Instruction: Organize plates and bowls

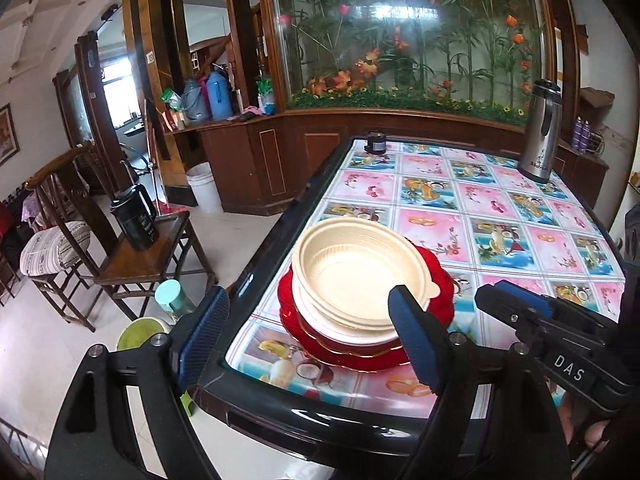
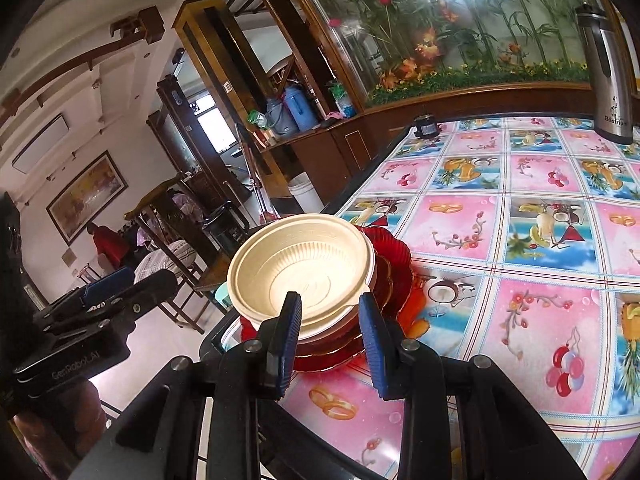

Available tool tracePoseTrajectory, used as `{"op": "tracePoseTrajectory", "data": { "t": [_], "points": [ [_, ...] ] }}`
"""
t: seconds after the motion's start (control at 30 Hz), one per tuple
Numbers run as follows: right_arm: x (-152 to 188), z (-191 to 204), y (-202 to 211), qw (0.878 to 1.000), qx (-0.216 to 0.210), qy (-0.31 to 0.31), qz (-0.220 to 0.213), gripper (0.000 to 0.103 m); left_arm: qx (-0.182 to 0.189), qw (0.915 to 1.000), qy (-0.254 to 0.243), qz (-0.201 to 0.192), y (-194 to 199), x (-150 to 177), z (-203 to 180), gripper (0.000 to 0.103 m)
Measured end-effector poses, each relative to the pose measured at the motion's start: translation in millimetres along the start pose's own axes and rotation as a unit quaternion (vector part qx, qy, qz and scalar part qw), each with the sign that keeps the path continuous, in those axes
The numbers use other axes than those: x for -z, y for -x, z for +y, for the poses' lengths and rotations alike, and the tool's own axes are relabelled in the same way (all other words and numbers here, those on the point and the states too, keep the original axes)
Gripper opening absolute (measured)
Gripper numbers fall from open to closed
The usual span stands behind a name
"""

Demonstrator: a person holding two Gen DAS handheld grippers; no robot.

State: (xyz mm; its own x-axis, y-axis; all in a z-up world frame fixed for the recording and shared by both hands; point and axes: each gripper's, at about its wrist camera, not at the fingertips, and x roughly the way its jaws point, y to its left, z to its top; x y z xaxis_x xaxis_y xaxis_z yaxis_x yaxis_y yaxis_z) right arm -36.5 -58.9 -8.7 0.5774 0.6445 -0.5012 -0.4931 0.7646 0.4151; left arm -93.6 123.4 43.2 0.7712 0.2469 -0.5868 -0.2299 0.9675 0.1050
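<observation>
A stack of cream bowls sits on red glass plates near the table's front left corner. My left gripper hangs just short of that corner, its blue pads wide apart and holding nothing. My right gripper is partly open in front of the stack, with nothing pinched between its fingers. In the left wrist view the right gripper stands to the right of the stack, apart from it. The left gripper shows at the left of the right wrist view.
The table has a black rim and a fruit-patterned cloth. A steel thermos jug and a small black object stand at its far end. Left of it are a wooden chair with a black jug and a white bucket.
</observation>
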Motion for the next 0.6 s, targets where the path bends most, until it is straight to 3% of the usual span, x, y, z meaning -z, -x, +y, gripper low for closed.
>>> {"op": "tracePoseTrajectory", "data": {
  "t": [0.6],
  "points": [
    [3.1,11.2,-1.1,1.000,0.005,0.018,-0.001,0.032,0.009,0.9998,-0.005,0.019,-10.6,9.6,-5.0,0.082]
  ]
}}
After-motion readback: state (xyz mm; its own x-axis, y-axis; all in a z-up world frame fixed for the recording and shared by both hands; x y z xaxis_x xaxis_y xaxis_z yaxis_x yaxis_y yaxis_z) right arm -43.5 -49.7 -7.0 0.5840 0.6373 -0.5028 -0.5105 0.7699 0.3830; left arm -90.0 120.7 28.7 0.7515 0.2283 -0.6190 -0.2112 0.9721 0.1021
